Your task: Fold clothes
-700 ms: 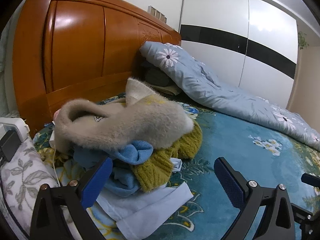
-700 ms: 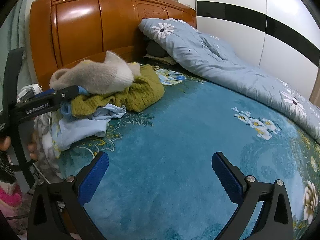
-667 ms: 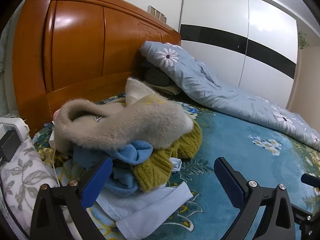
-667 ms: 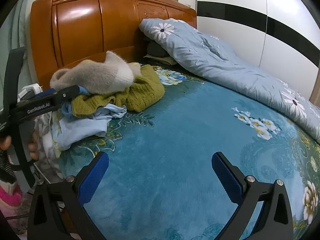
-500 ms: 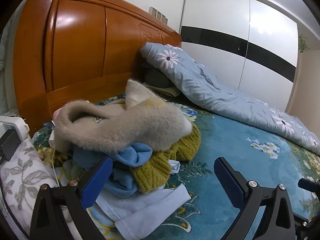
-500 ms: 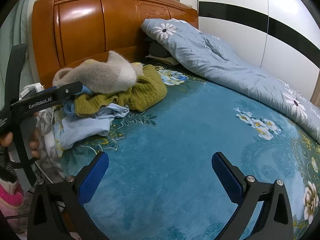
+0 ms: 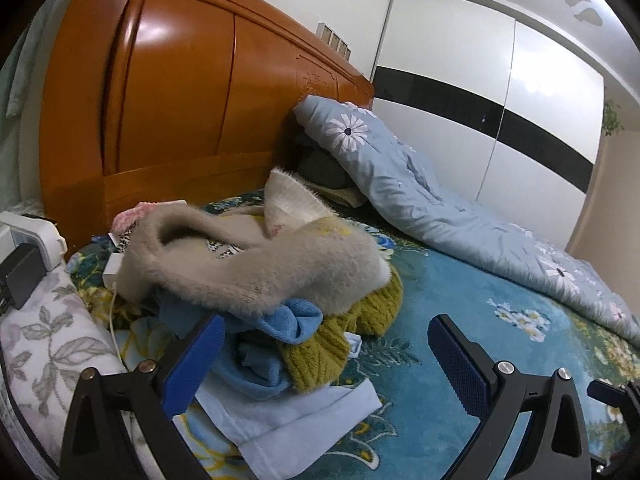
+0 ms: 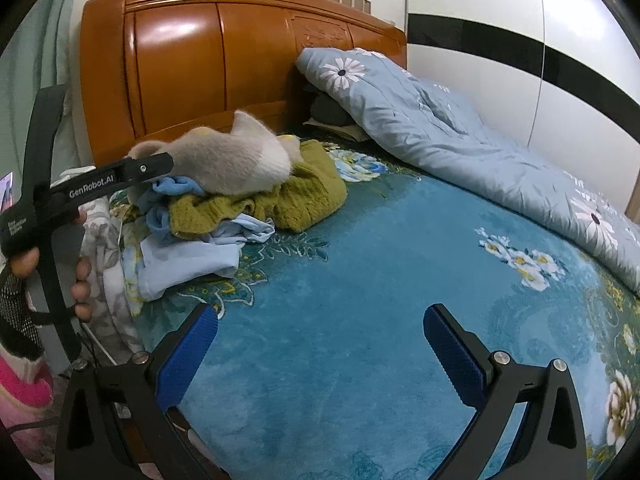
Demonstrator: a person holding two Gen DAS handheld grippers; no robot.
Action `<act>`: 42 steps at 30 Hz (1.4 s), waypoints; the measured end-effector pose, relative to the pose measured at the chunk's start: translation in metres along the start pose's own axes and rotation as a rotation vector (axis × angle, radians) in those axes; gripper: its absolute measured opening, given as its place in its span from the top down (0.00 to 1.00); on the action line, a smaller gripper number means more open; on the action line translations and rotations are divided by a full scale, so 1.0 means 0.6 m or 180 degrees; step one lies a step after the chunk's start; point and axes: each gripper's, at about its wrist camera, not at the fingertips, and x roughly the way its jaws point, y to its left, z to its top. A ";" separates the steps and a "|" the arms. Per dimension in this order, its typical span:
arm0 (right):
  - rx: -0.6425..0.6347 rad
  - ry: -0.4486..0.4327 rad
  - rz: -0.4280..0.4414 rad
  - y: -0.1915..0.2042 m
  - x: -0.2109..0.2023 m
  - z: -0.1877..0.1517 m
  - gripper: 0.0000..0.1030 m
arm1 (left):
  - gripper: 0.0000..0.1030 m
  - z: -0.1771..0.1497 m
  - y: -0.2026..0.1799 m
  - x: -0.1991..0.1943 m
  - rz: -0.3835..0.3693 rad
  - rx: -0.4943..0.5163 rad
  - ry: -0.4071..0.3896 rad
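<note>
A heap of clothes lies near the headboard on a teal flowered bed cover [image 7: 460,292] [image 8: 360,280]. On top is a fuzzy beige sweater [image 7: 256,264] [image 8: 232,164], under it an olive knit [image 7: 340,332] [image 8: 304,196], a blue towel-like piece [image 7: 280,320] and a pale blue garment [image 7: 288,412] [image 8: 188,260]. My left gripper [image 7: 324,356] is open just in front of the heap, nothing between its blue pads. My right gripper [image 8: 320,348] is open over bare cover, to the right of the heap. A person's hand [image 8: 76,276] holds the left tool at the left edge.
An orange wooden headboard [image 7: 180,112] [image 8: 224,60] stands behind the heap. A light blue daisy-print quilt [image 7: 420,196] [image 8: 460,132] lies bunched along the far side by a white wardrobe [image 7: 500,92]. A leaf-print cloth [image 7: 48,340] and a white charger with cable [image 7: 114,268] are at the left.
Both views have shifted slightly: the left gripper has edged closer to the heap and tilted up a little. The clothes have not moved, and both grippers stay wide open.
</note>
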 end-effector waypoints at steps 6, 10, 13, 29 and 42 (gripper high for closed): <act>-0.0018 0.0041 -0.0018 0.007 -0.003 -0.001 0.00 | 0.00 0.000 -0.009 -0.001 0.0242 0.0206 -0.0017; -0.0015 0.0077 -0.0038 0.007 -0.002 -0.002 0.00 | 0.00 -0.001 -0.010 -0.003 0.0335 0.0286 -0.0031; -0.0001 0.0091 -0.0061 0.006 -0.002 -0.003 0.00 | 0.00 -0.001 -0.012 -0.005 0.0371 0.0331 -0.0046; 0.0019 0.0185 -0.0104 0.004 0.002 -0.008 0.00 | 0.00 -0.003 -0.003 0.008 0.0305 0.0311 0.0156; 0.0034 0.0335 -0.0091 -0.003 0.026 -0.024 0.00 | 0.00 -0.013 0.002 0.038 0.0200 0.0139 0.0379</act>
